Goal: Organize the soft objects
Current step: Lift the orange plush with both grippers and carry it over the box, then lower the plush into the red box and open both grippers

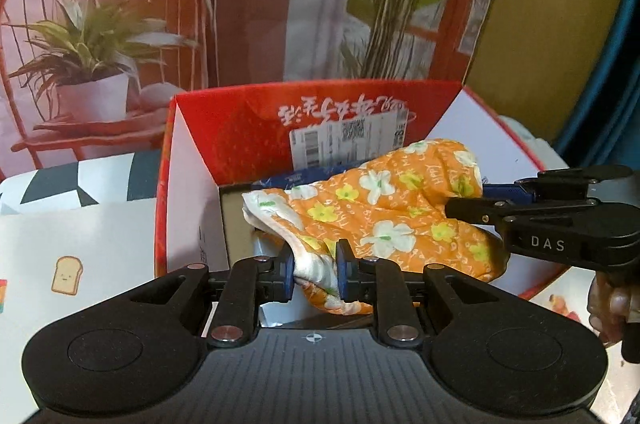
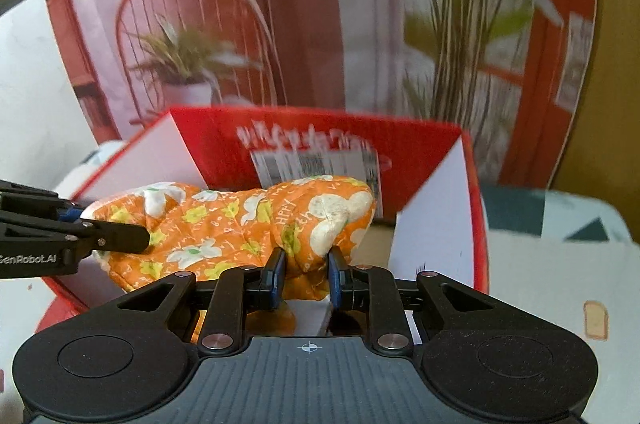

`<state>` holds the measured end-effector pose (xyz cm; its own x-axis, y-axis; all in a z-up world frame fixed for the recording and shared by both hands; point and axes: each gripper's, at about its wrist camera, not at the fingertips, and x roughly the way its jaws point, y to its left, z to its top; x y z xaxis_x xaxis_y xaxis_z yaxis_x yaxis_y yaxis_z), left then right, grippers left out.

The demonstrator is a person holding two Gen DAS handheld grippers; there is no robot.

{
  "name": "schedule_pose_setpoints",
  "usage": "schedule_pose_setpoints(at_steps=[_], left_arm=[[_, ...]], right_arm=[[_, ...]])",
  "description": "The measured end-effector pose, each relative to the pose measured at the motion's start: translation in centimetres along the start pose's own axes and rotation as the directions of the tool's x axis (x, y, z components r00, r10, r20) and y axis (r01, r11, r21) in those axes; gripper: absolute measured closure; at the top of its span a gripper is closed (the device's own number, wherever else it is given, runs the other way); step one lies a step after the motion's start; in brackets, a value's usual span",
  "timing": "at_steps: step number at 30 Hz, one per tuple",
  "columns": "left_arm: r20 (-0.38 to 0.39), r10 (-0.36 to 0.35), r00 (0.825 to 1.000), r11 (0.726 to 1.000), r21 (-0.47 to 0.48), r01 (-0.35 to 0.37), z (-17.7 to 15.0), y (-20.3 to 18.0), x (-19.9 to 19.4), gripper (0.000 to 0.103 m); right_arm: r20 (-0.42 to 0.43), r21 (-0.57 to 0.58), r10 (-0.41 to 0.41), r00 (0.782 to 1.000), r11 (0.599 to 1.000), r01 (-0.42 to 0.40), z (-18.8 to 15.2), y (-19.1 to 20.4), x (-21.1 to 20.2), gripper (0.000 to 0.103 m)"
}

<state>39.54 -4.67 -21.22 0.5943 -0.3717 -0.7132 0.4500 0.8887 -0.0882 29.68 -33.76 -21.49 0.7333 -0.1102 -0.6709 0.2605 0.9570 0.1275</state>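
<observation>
Left gripper [image 1: 314,270] clenching one end of orange floral cloth [image 1: 384,208]; right gripper [image 2: 306,274] clenching other end. Holding cloth stretched over open red box [image 1: 256,116], partly inside.

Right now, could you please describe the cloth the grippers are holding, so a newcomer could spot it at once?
Find the open red box with white inner walls, in front of the plant backdrop. Over its opening hangs the cloth, pinched at one end by the left gripper and at the other by the right gripper. It alone is padded, orange, with white and yellow flowers.
</observation>
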Motion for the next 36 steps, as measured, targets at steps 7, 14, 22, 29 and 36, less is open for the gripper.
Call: schedule_pose_setpoints(at_steps=[7, 14, 22, 29, 36], left_arm=[[0.015, 0.051, 0.999, 0.997, 0.059, -0.052, 0.2, 0.0, -0.1, 0.044], [0.040, 0.052, 0.998, 0.998, 0.025, -0.053, 0.7, 0.4, -0.8, 0.044], [0.055, 0.058, 0.997, 0.998, 0.020, -0.059, 0.4, 0.2, -1.4, 0.044], [0.071, 0.074, 0.995, 0.997, 0.012, -0.075, 0.1, 0.1, -2.7, 0.044], [0.113, 0.080, 0.990, 0.995, 0.048, -0.085, -0.6, -0.9, -5.7, 0.044]], right_arm=[[-0.091, -0.043, -0.044, 0.995, 0.998, 0.040, -0.1, 0.4, 2.1, 0.083], [-0.133, -0.042, -0.060, 0.989, 0.998, 0.054, 0.2, 1.2, 2.9, 0.083], [-0.172, -0.004, -0.011, 0.985, 1.000, 0.010, 0.1, 2.8, 3.7, 0.083], [-0.150, 0.043, -0.052, 0.987, 0.997, 0.058, -0.2, 2.2, 2.6, 0.070], [-0.024, 0.102, -0.050, 0.998, 0.993, 0.052, -0.2, 1.7, -1.7, 0.048]])
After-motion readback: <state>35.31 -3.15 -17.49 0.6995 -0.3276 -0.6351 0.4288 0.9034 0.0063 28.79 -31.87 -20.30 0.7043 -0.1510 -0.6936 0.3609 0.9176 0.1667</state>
